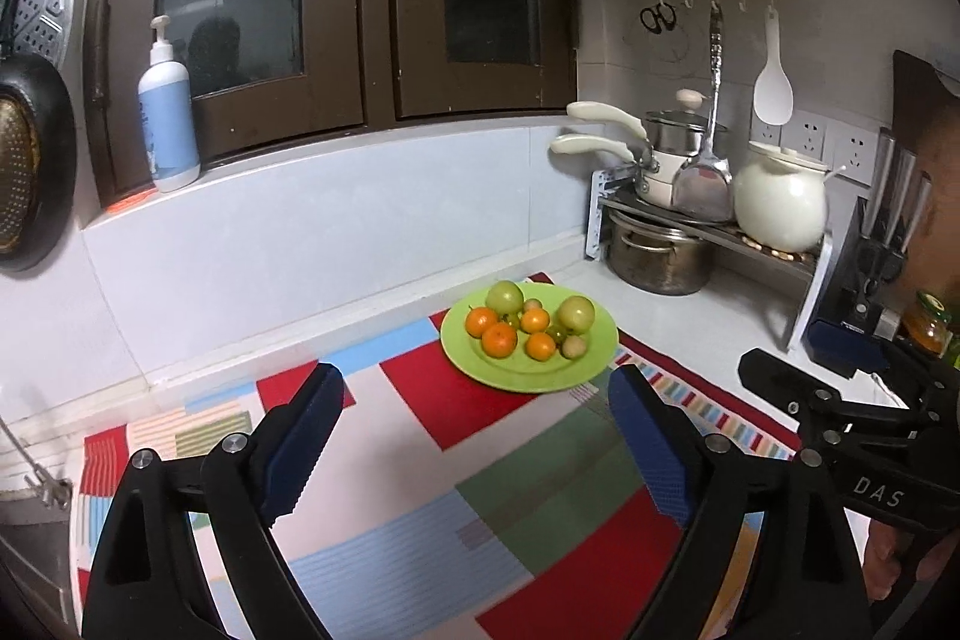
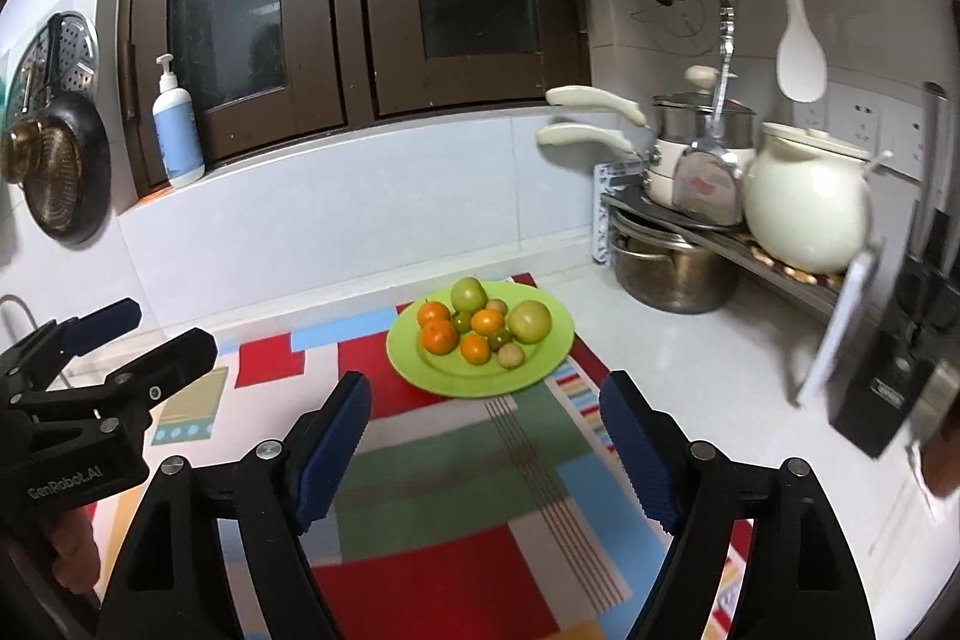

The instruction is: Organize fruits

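Two grippers are hanging over the near part of the table, side by side, and both are pointing down and forward at the green plate (image 1: 591, 370) that is sitting on the far end of the patchwork mat (image 1: 510, 490), toward the table's back right corner. The left gripper (image 1: 474, 436) is showing its blue fingers (image 1: 303, 436) spread wide with only mat between them, and the right gripper (image 2: 483, 445) is standing open in the same way, its fingers (image 2: 333, 445) holding nothing.

All of the fruit is lying gathered on the plate: four oranges (image 1: 499, 340), two large green fruits (image 1: 576, 313), and a few small ones tucked among them, some greenish and some pale brown; exactly what those small ones are is hard to say. No loose fruit is showing on the mat or on the bare table beside it.

Judging by that, the sorting is looking close to finished, or else a further regrouping is about to begin; the pictures alone are not deciding which. If more is wanted, the next move is calling for one gripper to travel forward over the mat and come down on a single fruit from above. The pieces are touching one another in a tight cluster, so open fingers are needing a gap to slip into, and round fruit nudged sideways is likely to roll off the shallow rim
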Available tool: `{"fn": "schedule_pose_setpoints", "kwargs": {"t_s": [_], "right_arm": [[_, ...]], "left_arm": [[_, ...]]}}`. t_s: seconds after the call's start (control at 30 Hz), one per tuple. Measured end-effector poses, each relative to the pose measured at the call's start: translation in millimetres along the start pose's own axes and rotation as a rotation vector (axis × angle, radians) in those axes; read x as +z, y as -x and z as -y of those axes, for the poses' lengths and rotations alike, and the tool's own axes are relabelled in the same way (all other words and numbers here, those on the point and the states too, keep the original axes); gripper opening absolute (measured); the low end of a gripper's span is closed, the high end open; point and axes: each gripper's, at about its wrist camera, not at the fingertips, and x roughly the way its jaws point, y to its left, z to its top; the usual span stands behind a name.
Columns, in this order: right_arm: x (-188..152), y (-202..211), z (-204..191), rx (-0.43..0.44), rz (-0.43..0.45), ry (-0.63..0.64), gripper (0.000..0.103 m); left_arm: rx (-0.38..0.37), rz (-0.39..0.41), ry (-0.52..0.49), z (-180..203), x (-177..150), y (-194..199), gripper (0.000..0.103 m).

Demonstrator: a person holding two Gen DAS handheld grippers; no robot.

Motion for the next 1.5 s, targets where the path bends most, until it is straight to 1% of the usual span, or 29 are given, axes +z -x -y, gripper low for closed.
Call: {"fn": "schedule_pose_setpoints", "kwargs": {"t_s": [0.17, 0.43, 0.53, 0.67, 0.77, 0.93, 1.1, 1.5], "right_arm": [[-7.1, 24.9, 4.3, 0.009, 0.006, -0.010, 0.080], [-16.2, 69.7, 15.3, 0.036, 0.020, 0.038, 0.081], [-20.6, 86.1, 19.5, 0.045, 0.024, 0.040, 0.084], [-27.1, 107.9, 22.7, 0.055, 0.033, 0.046, 0.084], [-31.3, 122.4, 24.7, 0.061, 0.043, 0.048, 0.086], [-36.6, 144.0, 27.5, 0.054, 0.065, 0.056, 0.087], [-42.2, 158.7, 30.2, 0.057, 0.065, 0.055, 0.087], [-50.5, 174.9, 36.5, 0.077, 0.068, 0.048, 0.087]], "left_arm": [[0.027, 0.011, 0.012, 11.3, -10.0, 25.4, 0.093], [0.061, 0.035, 0.051, 31.4, -22.0, 68.3, 0.098], [0.072, 0.045, 0.056, 40.1, -26.7, 85.3, 0.100], [0.082, 0.059, 0.058, 49.3, -32.6, 105.7, 0.103], [0.095, 0.066, 0.061, 54.7, -37.3, 120.1, 0.103], [0.105, 0.066, 0.061, 61.2, -44.5, 135.5, 0.103], [0.101, 0.065, 0.059, 66.6, -49.4, 146.7, 0.103], [0.105, 0.060, 0.057, 75.5, -57.9, 164.7, 0.103]]}}
